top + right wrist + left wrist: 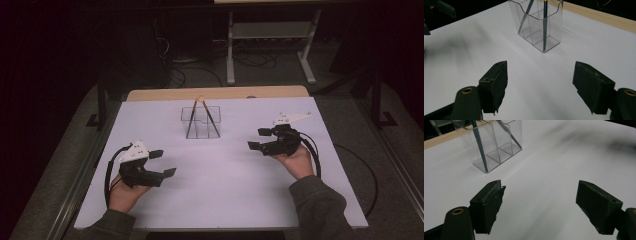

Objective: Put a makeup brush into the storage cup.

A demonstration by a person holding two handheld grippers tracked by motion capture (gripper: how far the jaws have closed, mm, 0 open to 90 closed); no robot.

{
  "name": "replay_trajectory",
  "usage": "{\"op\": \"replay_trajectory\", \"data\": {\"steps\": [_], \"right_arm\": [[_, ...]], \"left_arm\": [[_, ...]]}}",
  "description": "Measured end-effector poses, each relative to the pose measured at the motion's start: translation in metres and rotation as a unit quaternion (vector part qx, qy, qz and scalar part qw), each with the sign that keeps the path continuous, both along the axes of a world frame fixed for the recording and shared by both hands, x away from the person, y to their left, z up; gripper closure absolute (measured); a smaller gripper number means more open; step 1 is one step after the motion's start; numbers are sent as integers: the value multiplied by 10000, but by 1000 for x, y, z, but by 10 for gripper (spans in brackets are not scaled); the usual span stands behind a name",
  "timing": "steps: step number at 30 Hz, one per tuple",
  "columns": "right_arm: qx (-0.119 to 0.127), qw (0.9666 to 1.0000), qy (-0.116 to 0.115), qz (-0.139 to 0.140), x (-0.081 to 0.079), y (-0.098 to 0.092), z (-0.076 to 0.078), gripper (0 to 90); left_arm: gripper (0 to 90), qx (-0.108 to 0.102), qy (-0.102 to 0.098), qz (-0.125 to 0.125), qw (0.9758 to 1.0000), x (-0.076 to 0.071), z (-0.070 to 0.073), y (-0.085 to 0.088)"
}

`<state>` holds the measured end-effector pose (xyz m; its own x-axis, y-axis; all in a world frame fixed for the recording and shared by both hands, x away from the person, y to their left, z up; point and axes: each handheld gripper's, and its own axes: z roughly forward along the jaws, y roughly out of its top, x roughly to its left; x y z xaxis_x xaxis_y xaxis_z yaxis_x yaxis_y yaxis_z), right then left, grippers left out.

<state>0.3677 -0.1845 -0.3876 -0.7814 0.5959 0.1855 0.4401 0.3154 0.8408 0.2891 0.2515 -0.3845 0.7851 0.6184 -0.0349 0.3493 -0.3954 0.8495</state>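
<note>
Both sets of fingers gape wide, nothing between the pads: left gripper (165, 163) at about 7 o'clock on the white table (225, 190), right gripper (256, 138) at about 3 o'clock.

Each gripper view shows bare tabletop between its own jaws.

Target is the clear holder (201, 121), far centre at 12 o'clock, well apart from both. From the left fingertips (489, 205) it lies at roughly 11 o'clock; from the right fingertips (496, 82) it's about 12 to 1 o'clock.

Right gripper looks the nearer of the two, my read.

Count: one holder with three compartments, two pencils (212, 116) in it. Both stand near upright, long axes tilted so they cross near the top, one in each end compartment; middle one empty.

Judgement: any pickup means reaching forward and taking a pencil across its shaft near the top.
</note>
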Motion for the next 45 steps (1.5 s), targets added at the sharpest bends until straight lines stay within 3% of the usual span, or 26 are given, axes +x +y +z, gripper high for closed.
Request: {"op": "replay_trajectory", "data": {"steps": [15, 45], "right_arm": [[-57, 9999, -40, -84, -15, -7, -7, 248], [-203, 9988, -204, -397, -49, -20, -20, 200]], "left_arm": [[192, -58, -71, 221, 9997, -1, -1, 3], [177, -111, -28, 261, 9996, -4, -4, 8]]}}
